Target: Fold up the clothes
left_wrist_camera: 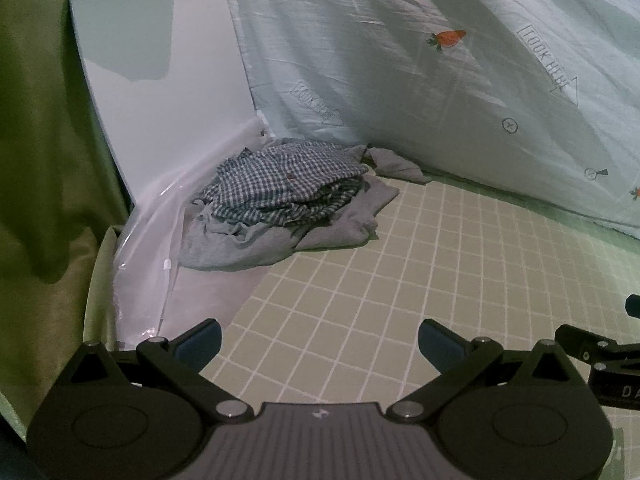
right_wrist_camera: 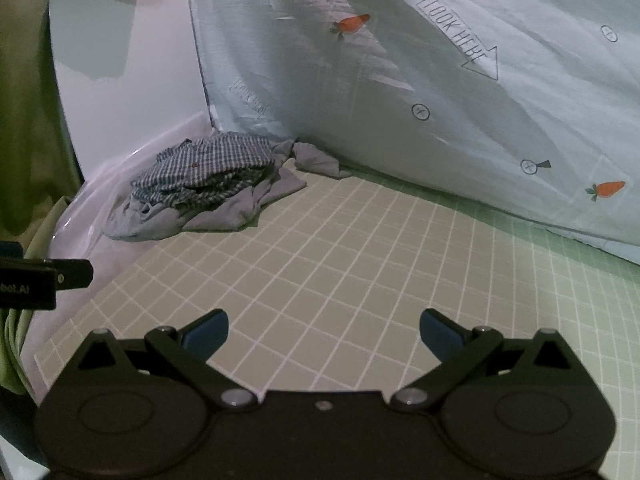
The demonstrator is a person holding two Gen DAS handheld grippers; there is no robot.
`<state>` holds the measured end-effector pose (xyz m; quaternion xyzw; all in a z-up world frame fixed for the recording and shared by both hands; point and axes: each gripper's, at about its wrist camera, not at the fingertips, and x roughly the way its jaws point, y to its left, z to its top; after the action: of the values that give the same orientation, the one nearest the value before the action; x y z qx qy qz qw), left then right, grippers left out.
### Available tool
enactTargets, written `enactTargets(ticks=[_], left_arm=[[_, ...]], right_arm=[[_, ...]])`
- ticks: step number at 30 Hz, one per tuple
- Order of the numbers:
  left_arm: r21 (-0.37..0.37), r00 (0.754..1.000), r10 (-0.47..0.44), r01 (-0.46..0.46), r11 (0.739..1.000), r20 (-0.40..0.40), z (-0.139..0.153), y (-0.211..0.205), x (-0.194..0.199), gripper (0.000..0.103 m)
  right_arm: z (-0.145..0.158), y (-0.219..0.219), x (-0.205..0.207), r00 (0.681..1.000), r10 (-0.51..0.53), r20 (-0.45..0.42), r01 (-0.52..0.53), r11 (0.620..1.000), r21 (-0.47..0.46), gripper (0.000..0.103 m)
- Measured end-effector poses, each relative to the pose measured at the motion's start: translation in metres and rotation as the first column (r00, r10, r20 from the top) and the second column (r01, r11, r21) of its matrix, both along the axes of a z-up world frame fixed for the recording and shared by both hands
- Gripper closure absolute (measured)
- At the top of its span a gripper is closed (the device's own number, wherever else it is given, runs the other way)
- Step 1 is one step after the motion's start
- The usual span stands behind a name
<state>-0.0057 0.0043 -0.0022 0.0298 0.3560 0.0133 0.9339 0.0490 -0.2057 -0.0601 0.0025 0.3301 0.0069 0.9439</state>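
Checked shirt (left_wrist_camera: 284, 182) on grey clothes (left_wrist_camera: 256, 236) lies ahead-left of both gaping claws (left (left_wrist_camera: 320, 342), right (right_wrist_camera: 324, 332)), each empty.

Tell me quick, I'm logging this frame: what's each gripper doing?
Left gripper: open, holding nothing.
Right gripper: open, holding nothing.

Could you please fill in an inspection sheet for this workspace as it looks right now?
Surface: green grid sheet, mostly bare in front of both grippers.
Job's things: checked shirt crumpled on top of grey garment, heaped in the far left corner.
Clutter: clear plastic along the left edge.
Grippers: left gripper open, empty; right gripper open, empty; both short of the heap.
Cables: nothing seen.
Surroundings: carrot-print duvet piled behind; white board and green curtain at left.
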Motion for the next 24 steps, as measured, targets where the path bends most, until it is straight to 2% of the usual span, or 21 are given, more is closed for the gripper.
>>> enactTargets(ticks=[24], left_arm=[[0.008,1.0,-0.005,0.006,1.0,-0.02,-0.001,-0.004,0.011,0.0]], right_arm=[[-0.004,0.003,0.006,1.0,-0.002,-0.019,0.002,1.0,-0.003,0.0]])
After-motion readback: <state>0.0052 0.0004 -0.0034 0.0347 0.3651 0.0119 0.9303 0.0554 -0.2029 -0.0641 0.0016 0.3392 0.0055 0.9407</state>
